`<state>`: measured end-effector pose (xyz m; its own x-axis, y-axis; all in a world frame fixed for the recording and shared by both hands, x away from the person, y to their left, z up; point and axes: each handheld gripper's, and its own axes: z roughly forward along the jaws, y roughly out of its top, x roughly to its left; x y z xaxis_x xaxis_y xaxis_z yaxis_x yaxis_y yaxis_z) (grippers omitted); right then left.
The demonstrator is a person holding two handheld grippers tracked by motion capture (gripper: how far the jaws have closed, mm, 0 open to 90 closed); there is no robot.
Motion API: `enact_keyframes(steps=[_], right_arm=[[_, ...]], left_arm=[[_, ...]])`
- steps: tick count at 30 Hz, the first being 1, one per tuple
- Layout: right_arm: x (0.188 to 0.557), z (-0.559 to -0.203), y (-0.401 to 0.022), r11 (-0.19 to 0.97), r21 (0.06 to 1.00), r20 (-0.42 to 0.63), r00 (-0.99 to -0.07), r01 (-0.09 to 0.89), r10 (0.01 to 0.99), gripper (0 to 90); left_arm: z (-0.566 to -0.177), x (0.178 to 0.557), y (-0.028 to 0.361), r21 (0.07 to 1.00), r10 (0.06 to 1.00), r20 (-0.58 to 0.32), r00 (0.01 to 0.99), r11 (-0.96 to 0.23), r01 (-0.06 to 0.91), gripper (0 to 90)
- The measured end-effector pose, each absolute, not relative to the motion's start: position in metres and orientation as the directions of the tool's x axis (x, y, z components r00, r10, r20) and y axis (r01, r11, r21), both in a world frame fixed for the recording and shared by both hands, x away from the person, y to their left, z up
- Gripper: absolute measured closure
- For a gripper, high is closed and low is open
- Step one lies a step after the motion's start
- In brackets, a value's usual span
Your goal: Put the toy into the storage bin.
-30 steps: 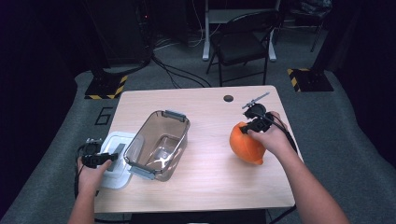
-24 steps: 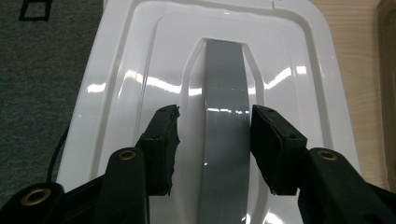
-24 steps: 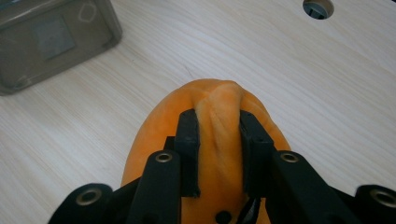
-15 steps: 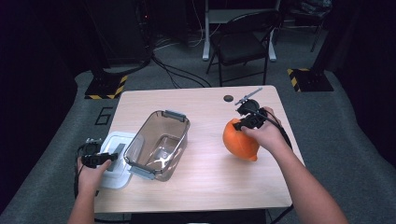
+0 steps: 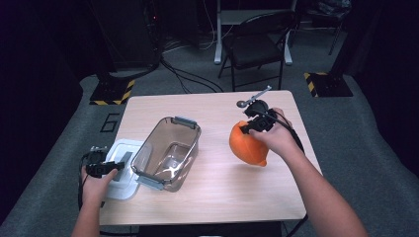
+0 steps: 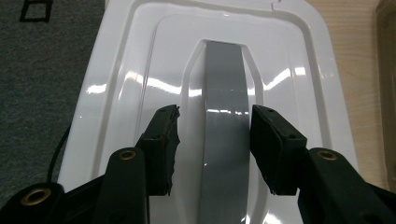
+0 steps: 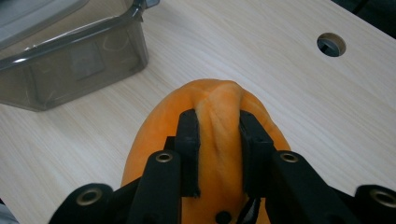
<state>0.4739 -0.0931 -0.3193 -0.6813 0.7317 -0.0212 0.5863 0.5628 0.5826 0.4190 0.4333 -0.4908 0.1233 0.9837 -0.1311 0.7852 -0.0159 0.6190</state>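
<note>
The wooden table carries everything here. The clear grey-tinted container with grey clasps stands open between the two grippers, just right of the left gripper and well off to the left of the right gripper; in the right gripper view it sits up and to the left beyond the jaws.

The white lid lies flat directly under the left gripper, at the table's left edge and just beside the container. Its grey handle strip runs straight between the jaws. Those jaws stand about half spread, one on each side of the strip, with a clear gap on either side — they press on nothing.

The orange soft toy is pinched in the right gripper: the jaws are drawn narrow and a ridge of its plush bulges up between the pads. In the high view the toy's round body hangs down and toward the person from that gripper — whether its underside touches the table I cannot tell.

A small round hole in the tabletop lies beyond the right gripper, up and to its right.
</note>
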Motion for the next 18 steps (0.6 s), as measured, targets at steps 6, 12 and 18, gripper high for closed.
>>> enact_keyframes(steps=[6,12,18], right_arm=[[0.475,-0.312,-0.083,0.565,0.590,-0.015,-0.692,0.576,0.721,72.5],[0.476,-0.304,-0.070,0.583,0.590,-0.017,-0.714,0.558,0.700,72.4],[0.476,-0.294,-0.060,0.593,0.595,-0.018,-0.729,0.542,0.685,72.5]], left_arm=[[-0.490,0.418,0.433,0.616,0.984,-0.134,0.115,-0.008,0.788,51.8],[-0.490,0.418,0.434,0.619,0.983,-0.145,0.114,0.000,0.785,51.7],[-0.490,0.419,0.436,0.619,0.983,-0.141,0.120,-0.007,0.786,51.8]])
